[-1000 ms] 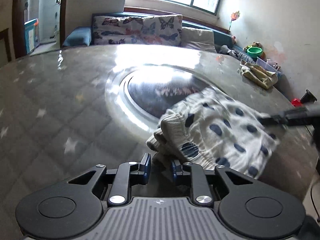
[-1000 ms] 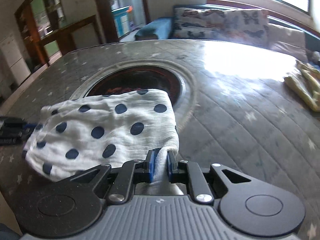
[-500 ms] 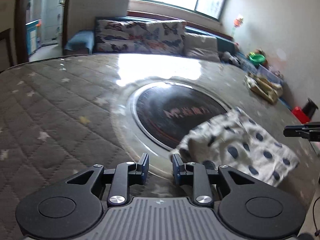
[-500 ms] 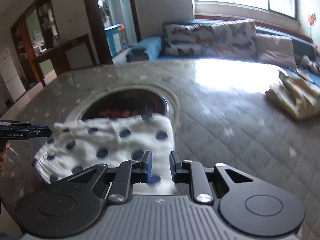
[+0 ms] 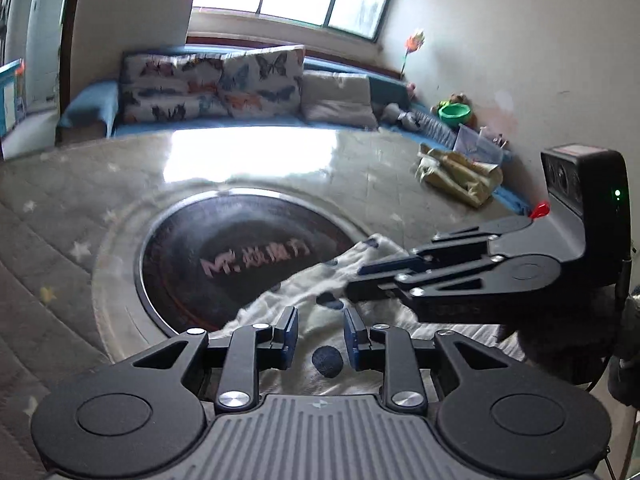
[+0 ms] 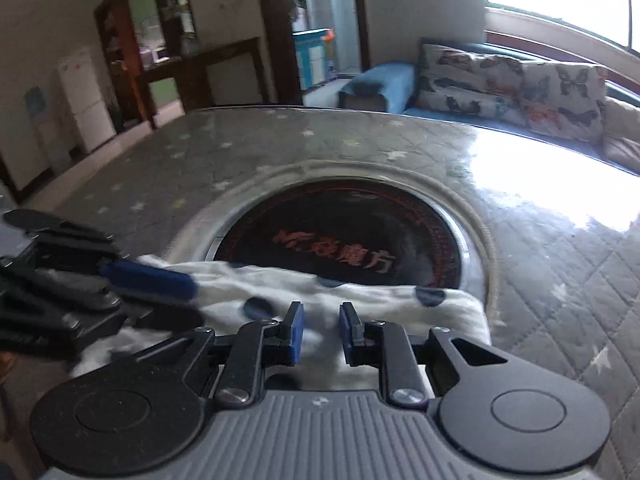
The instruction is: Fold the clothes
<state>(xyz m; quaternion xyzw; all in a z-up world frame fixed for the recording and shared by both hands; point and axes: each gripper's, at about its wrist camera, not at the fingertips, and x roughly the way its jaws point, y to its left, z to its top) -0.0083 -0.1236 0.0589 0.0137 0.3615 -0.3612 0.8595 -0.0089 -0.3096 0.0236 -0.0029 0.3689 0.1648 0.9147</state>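
Yellow folded cloth (image 5: 460, 178) far across table (image 5: 80, 240) from dotted garment (image 6: 360, 292).

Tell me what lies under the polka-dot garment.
The polka-dot garment rests on the quilted table cover, its far edge overlapping the dark round inset. Whatever else sits beneath the cloth is hidden.

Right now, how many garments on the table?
2. The dotted cloth lies at the near edge, partly over the dark round inset; a yellowish bundle sits at the far right edge. More may be out of view.
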